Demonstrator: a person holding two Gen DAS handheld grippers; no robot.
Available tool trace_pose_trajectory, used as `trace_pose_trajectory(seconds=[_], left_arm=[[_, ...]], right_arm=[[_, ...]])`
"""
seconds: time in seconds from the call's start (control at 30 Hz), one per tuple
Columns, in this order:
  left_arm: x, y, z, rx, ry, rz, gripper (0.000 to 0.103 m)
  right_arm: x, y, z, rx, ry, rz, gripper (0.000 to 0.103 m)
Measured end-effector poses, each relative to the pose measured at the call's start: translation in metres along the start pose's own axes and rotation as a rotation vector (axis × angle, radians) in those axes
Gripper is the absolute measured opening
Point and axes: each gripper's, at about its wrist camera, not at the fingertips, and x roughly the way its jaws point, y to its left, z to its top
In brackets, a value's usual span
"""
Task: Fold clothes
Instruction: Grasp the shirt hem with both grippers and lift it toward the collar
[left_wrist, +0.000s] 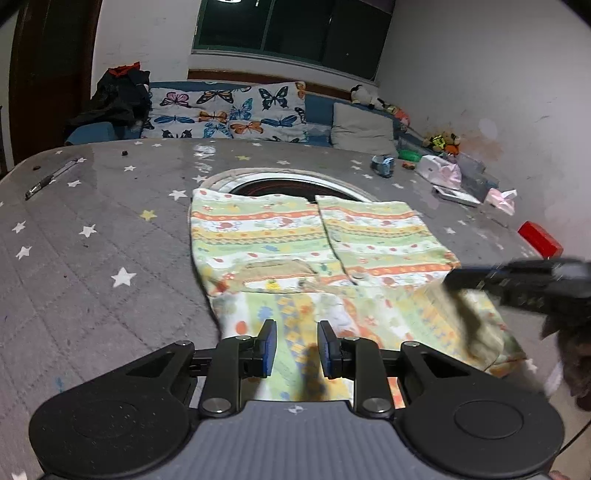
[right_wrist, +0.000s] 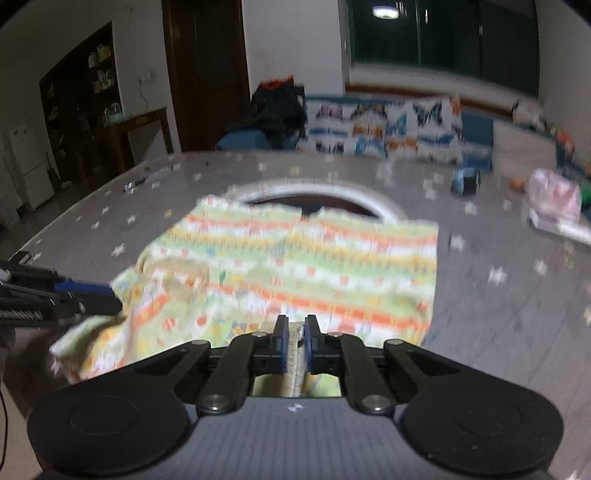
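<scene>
A patterned garment (left_wrist: 280, 236) with green, orange and yellow stripes lies spread on the grey star-print table cover (left_wrist: 92, 229). Its near part is folded over, inside showing. My left gripper (left_wrist: 297, 345) hovers open over that near part, and cloth shows between its blue pads. In the right wrist view, my right gripper (right_wrist: 295, 328) is shut on a thick seam edge of the garment (right_wrist: 295, 266), and the picture is motion-blurred. The left gripper (right_wrist: 110, 297) pokes in from the left at the cloth's corner. The right gripper (left_wrist: 454, 277) appears blurred at the garment's right side.
A round rimmed opening (left_wrist: 288, 181) lies just beyond the garment. A pen (left_wrist: 51, 179) rests far left, with a blue tape roll (left_wrist: 383, 165), pink tissues (left_wrist: 439, 170) and a red box (left_wrist: 540, 239) to the right. Butterfly cushions (left_wrist: 229, 110) line the back.
</scene>
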Motion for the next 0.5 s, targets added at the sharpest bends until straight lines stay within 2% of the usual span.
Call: trace_pose_trajectory(seconds=[0.1, 0.3, 0.5], left_arm=[[0.008, 0.005, 0.0, -0.006, 0.016, 0.016, 0.026], [0.007, 0.009, 0.004, -0.01, 0.008, 0.023, 0.026], [0.014, 0.009, 0.012, 0.016, 0.008, 0.036, 0.026]], right_arm=[[0.001, -0.003, 0.008, 0.011, -0.019, -0.02, 0.008], [0.022, -0.017, 0.0, 0.051, 0.047, -0.058, 0.006], [0.013, 0.0, 0.001, -0.026, 0.024, 0.025, 0.01]])
